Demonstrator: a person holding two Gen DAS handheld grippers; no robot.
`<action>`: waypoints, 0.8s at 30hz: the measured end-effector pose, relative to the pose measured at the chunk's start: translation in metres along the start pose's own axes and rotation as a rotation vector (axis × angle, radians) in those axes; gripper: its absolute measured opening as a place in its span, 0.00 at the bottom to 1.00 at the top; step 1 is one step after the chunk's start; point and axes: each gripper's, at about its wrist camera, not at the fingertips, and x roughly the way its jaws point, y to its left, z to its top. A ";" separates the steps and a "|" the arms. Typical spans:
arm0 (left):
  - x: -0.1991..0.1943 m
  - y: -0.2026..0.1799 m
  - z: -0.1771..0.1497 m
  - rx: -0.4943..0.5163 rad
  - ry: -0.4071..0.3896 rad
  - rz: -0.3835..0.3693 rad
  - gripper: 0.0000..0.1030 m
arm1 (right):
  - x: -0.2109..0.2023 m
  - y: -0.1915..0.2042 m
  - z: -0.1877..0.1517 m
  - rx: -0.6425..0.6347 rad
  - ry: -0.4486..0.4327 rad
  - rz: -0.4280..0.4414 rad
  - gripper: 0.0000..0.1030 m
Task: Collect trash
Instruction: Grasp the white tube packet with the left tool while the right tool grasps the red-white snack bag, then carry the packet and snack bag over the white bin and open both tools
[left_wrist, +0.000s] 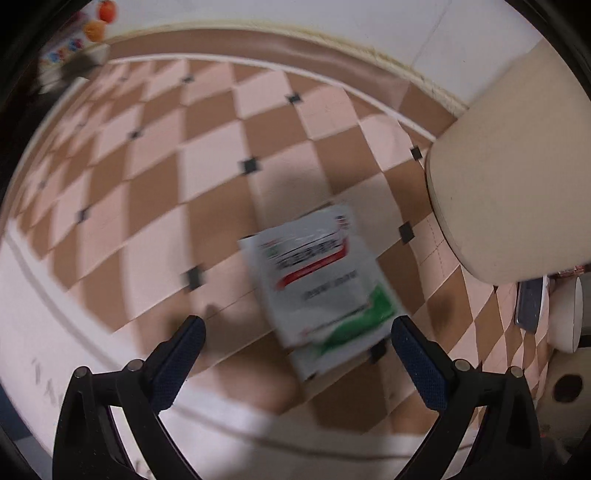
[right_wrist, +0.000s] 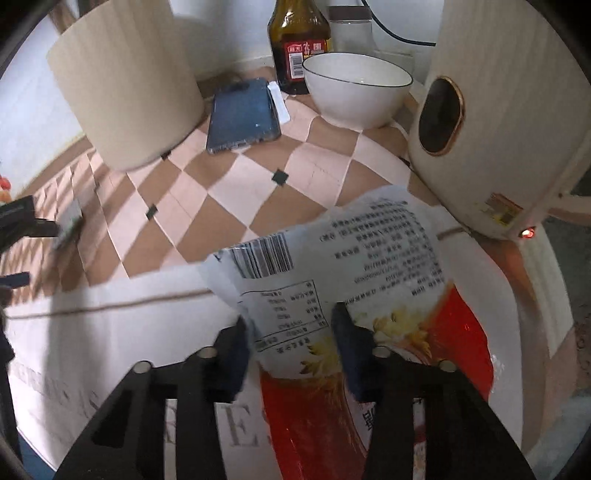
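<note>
A white sachet with red and green print (left_wrist: 321, 284) lies flat on the checkered tablecloth (left_wrist: 155, 177). My left gripper (left_wrist: 297, 328) is open just above it, its fingers wide apart on either side of the sachet's near end. In the right wrist view a large crumpled white and red food wrapper (right_wrist: 369, 266) sits between the fingers of my right gripper (right_wrist: 290, 332); the jaws are partly closed around its near part. The sachet also shows small at the far left of the right wrist view (right_wrist: 68, 223).
A beige cylindrical bin (right_wrist: 125, 81) stands at the back left, also in the left wrist view (left_wrist: 513, 173). A phone (right_wrist: 243, 114), a white bowl (right_wrist: 356, 88), a dark sauce bottle (right_wrist: 299, 40) and a cream appliance (right_wrist: 502, 110) stand behind the wrapper.
</note>
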 end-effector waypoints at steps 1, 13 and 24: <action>0.003 -0.006 0.003 0.020 -0.012 0.032 0.97 | 0.002 -0.002 0.003 0.018 0.001 0.017 0.35; -0.037 -0.012 -0.018 0.221 -0.125 0.090 0.00 | -0.029 -0.005 0.012 0.085 -0.036 0.101 0.17; -0.159 0.075 -0.137 0.300 -0.209 -0.053 0.00 | -0.141 -0.002 -0.037 0.264 -0.081 0.414 0.09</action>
